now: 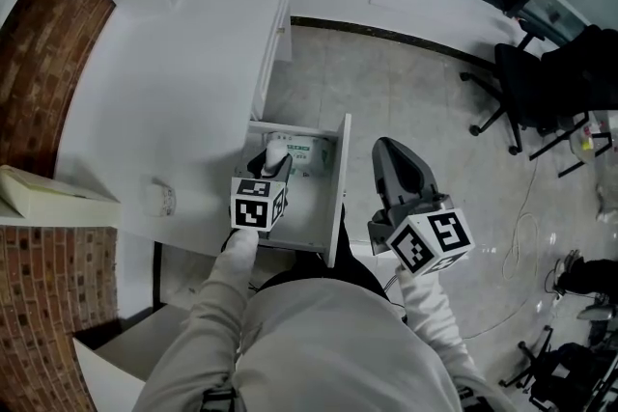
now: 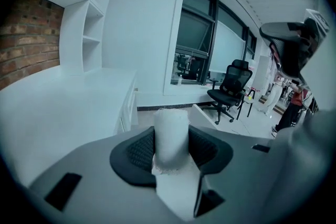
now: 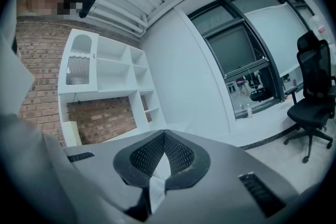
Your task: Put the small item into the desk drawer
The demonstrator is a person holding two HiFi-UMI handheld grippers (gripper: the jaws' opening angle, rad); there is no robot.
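head view: the left gripper (image 1: 270, 167) hangs over the open desk drawer (image 1: 340, 193), jaws pointing to 12 o'clock, and grasps a small white roll (image 1: 277, 148). the roll is above the drawer's far end, still in the jaws and not lying in the drawer. the white bench (image 1: 174, 92) stretches off at 10 o'clock from the drawer. the right gripper (image 1: 391, 154) is at 3 o'clock from the drawer, over the floor, apart from it.

left gripper view: the roll (image 2: 170, 128) stands upright between the two dark pads, which press on its sides, so the left gripper (image 2: 171, 148) is clenched on it. the bench (image 2: 63, 107) runs away at 9 o'clock, and an office chair (image 2: 231, 89) stands at 2 o'clock.

right gripper view: the right gripper (image 3: 164, 136) has its jaws clenched, tips touching, nothing between them. white shelves (image 3: 115, 81) on a brick wall (image 3: 100, 119) show at 10 o'clock, and an office chair (image 3: 315, 92) at 3 o'clock.
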